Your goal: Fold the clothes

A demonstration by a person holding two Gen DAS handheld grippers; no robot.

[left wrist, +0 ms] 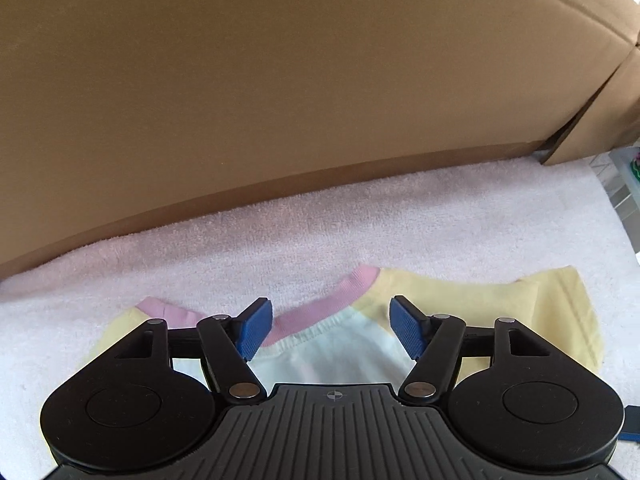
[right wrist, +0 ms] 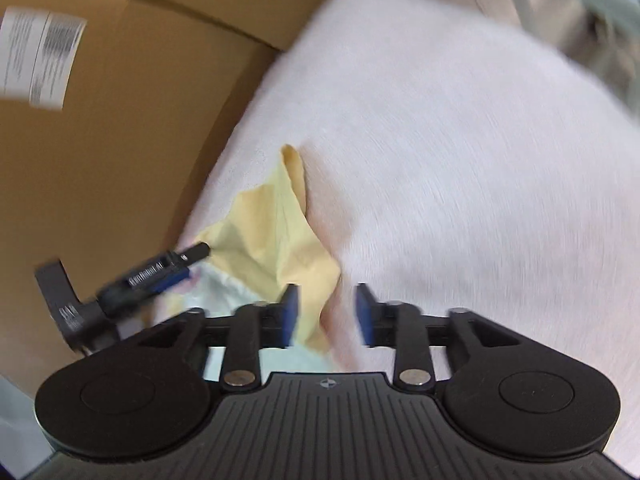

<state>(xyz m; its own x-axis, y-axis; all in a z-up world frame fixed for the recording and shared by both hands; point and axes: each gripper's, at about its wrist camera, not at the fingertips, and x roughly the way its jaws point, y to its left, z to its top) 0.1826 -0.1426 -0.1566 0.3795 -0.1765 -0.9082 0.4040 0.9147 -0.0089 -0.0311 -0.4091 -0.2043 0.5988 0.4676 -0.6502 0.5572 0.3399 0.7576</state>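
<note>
The left gripper (left wrist: 331, 330) points down at a small shirt (left wrist: 340, 356) that lies flat on a pale pink towel (left wrist: 460, 216). Its blue ribbed pads (left wrist: 254, 330) stand wide apart with nothing clamped between them; the pink ribbed collar (left wrist: 316, 312) and the white chest panel show in the gap. The shirt is soft knit: white body, yellow shoulders and sleeves, a curved pink neckband. The yellow sleeve (left wrist: 560, 312) on the right side of this view lies spread and smooth. The towel has a fine looped pile and covers the whole working surface. Behind it stands a tall brown cardboard box (left wrist: 280, 80) with flat matte walls and a straight lower edge that meets the towel.

In the right wrist view, the same cardboard box (right wrist: 100, 160) fills the left side and carries a white printed label (right wrist: 38, 56). The left gripper (right wrist: 160, 276) shows as a black and blue bar over the shirt's white part. The yellow sleeve (right wrist: 276, 232) is bunched here into a peaked, creased fold that rises to a point. The right gripper (right wrist: 327, 314) points down at the sleeve's lower edge. Its flat blue pads (right wrist: 290, 312) stand partly apart; the yellow fabric edge lies in the gap near the left pad, and no pressing contact is visible. The towel (right wrist: 460, 140) is blurred on the right.
</note>
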